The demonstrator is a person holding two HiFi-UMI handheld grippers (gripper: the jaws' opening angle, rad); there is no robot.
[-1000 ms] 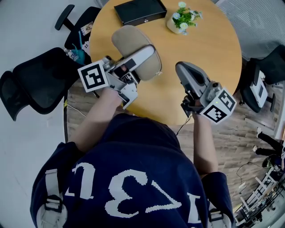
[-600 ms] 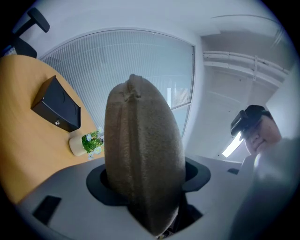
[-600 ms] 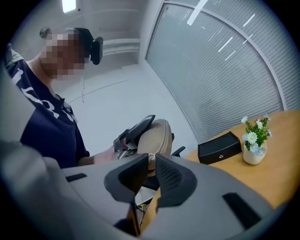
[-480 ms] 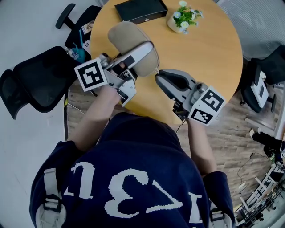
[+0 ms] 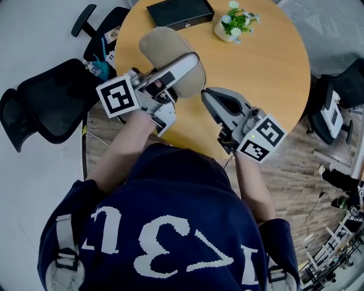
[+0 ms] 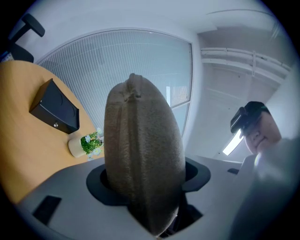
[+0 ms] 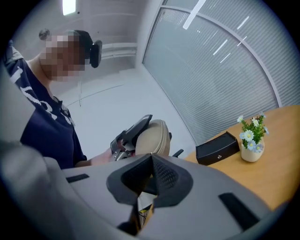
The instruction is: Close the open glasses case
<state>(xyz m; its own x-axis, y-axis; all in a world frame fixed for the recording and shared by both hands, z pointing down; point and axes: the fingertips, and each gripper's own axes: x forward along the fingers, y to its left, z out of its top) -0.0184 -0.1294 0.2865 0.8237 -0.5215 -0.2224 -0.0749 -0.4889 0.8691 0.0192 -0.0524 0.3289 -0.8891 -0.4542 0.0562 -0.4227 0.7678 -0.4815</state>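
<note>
A tan fabric glasses case (image 5: 165, 48) is clamped between the wide-set jaws of my left gripper (image 5: 185, 77), over the left part of the round wooden table (image 5: 267, 74). In the left gripper view the case (image 6: 143, 159) fills the gap between the jaws, and its two halves meet along a seam. My right gripper (image 5: 209, 96) points at the case's near right side and stops just short of it. Its jaws have just closed and are shut with nothing between them. The right gripper view shows the case (image 7: 152, 136) just beyond the tips.
A black box (image 5: 179, 12) and a small potted plant (image 5: 233, 24) stand at the table's far side. Black office chairs sit at the left (image 5: 51, 102) and at the right (image 5: 335, 102). The person's torso covers the table's near edge.
My right gripper has swung left across the table to the case's side, most of it early in the second. The left gripper and the case have stayed in place.
</note>
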